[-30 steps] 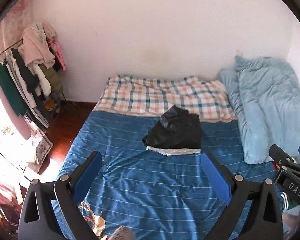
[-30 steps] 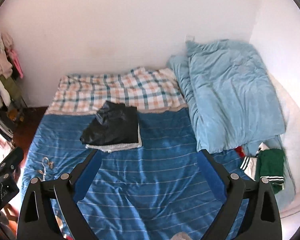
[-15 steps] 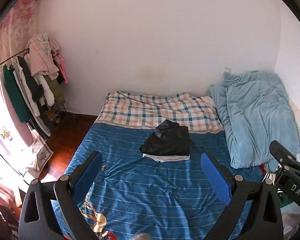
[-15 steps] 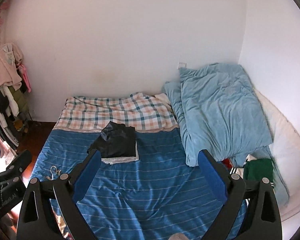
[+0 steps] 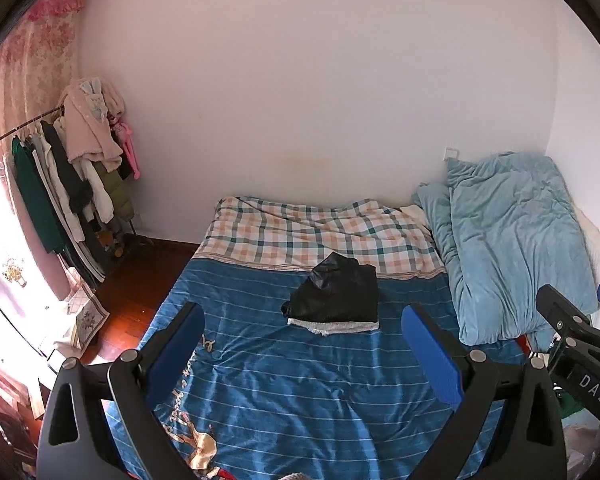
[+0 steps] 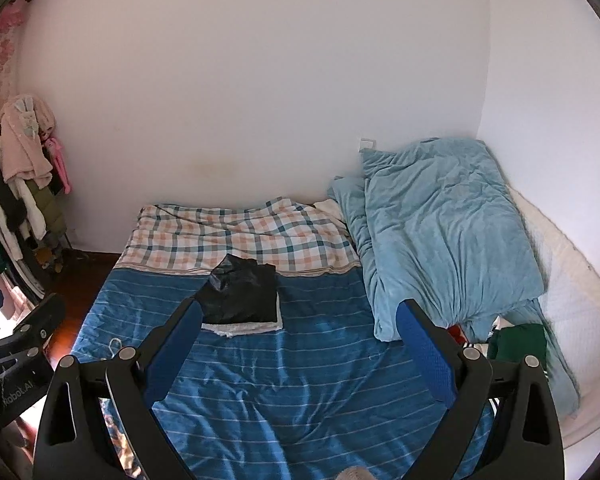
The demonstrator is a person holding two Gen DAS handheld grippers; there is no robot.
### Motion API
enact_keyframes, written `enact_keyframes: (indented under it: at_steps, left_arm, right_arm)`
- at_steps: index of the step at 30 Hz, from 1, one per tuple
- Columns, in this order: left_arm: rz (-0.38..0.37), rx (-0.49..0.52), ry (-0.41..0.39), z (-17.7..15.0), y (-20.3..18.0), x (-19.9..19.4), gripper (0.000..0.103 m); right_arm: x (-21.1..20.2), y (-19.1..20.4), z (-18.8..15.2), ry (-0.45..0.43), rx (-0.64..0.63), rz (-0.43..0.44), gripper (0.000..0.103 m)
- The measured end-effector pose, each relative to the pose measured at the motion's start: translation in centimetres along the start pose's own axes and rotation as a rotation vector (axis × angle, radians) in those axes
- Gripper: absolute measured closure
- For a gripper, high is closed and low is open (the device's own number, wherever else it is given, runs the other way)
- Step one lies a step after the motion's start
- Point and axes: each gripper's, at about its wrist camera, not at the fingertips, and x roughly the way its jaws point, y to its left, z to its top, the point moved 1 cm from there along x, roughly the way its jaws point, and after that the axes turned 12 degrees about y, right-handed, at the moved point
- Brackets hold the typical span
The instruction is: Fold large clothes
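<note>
1. Both tongs are hanging above the near end of the bed (image 5: pixel 300 392), and neither one is touching any fabric.
2. The left tongs (image 5: pixel 304 344) are gaping wide, blue pads far apart, gripping nothing at all.
3. The right tongs (image 6: pixel 298 342) are gaping just as wide and carrying nothing either.
4. The black garment (image 5: pixel 336 296) is sitting folded on the blue striped cover, right where the stripes are meeting the plaid blanket (image 5: pixel 320 232), with a pale lining edge peeking out along its near side.
5. From the left tongs it is lying at about 12 o'clock, a touch toward 1, well apart and further up the bed.
6. From the right tongs the same bundle (image 6: pixel 242 294) is showing at roughly 11 o'clock, its near left corner lining up behind the left pad.
7. Its long side is running across the bed, roughly 9 to 3 o'clock, so its near edge is facing both tongs square on.
8. My read: it is sitting between the two, neither clearly nearer, slightly more centred for the left tongs.
9. A green garment (image 6: pixel 518 340) is bunching at about 2 o'clock of the right tongs, just below the light blue duvet (image 6: pixel 440 232), and the right hand looks closer to that one.
10. Judging by the tidy black bundle, this fold looks done, and the green piece seems the likely next candidate.
</note>
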Motion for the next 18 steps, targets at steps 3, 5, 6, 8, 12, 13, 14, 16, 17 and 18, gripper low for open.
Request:
enact_keyframes:
  at_steps: [3, 5, 6, 8, 12, 13, 14, 16, 17, 18]
  left_arm:
    - [0.018, -0.003, -0.007, -0.1, 0.1, -0.4, 0.002]
    - [0.022, -0.002, -0.009, -0.1, 0.2, -0.7, 0.002]
    - [0.022, -0.001, -0.006, -0.2, 0.2, -0.7, 0.002]
    - [0.022, -0.001, -0.008, -0.1, 0.2, -0.7, 0.002]
    - [0.022, 0.002, -0.015, -0.1, 0.1, -0.9, 0.002]
    - [0.024, 0.003, -0.016, -0.2, 0.1, -1.0, 0.002]
    - [0.023, 0.004, -0.017, -0.1, 0.0, -1.0, 0.002]
    - [0.024, 0.006, -0.016, -0.2, 0.0, -1.1, 0.002]
    - [0.024, 0.007, -0.017, -0.2, 0.0, -1.1, 0.002]
    - [0.025, 0.009, -0.02, -0.3, 0.0, -1.3, 0.002]
  right_arm:
    - [-0.1, 0.1, 0.0, 0.002, 0.003, 0.011, 0.004]
    - [-0.2, 0.1, -0.2, 0.004, 0.004, 0.016, 0.004]
    - [-0.2, 0.1, -0.2, 0.005, 0.005, 0.017, 0.004]
    - [-0.3, 0.2, -0.4, 0.011, 0.009, 0.037, 0.004]
    - [-0.4, 0.4, -0.4, 0.009, 0.002, 0.041, 0.004]
    - [-0.4, 0.5, -0.4, 0.009, -0.002, 0.04, 0.004]
    - [-0.5, 0.5, -0.5, 0.011, -0.002, 0.045, 0.004]
    - [-0.5, 0.6, -0.6, 0.009, -0.003, 0.048, 0.003]
    - [-0.6, 0.6, -0.7, 0.007, -0.005, 0.047, 0.003]
    - [-0.7, 0.6, -0.9, 0.006, -0.003, 0.047, 0.003]
